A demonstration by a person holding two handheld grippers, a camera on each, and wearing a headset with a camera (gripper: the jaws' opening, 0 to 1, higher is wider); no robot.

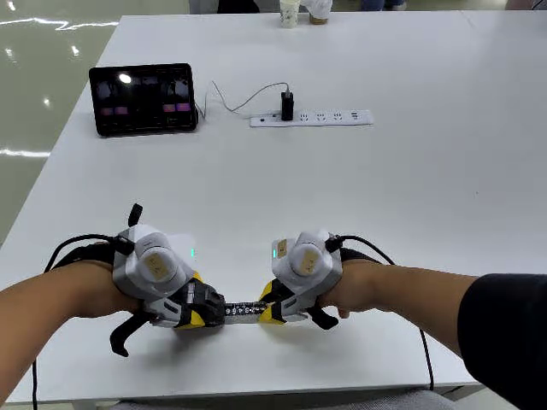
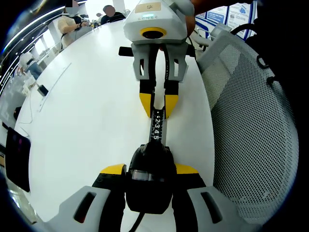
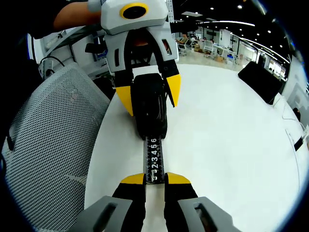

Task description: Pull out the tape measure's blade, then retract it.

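At the near edge of a white table (image 1: pixel 385 196), a black tape measure (image 1: pixel 208 307) sits between the yellow-tipped jaws of the left gripper (image 1: pixel 198 311), which are closed tight on its case. A short stretch of blade (image 1: pixel 244 307), with printed numbers showing, runs level to the right gripper (image 1: pixel 272 311), whose jaws are pinched together on the blade's end. The two grippers face each other, near together. Farther back on the table lie a dark tablet (image 1: pixel 144 98) and a power strip (image 1: pixel 312 118). A mesh chair (image 2: pixel 251 121) stands just beside the table.
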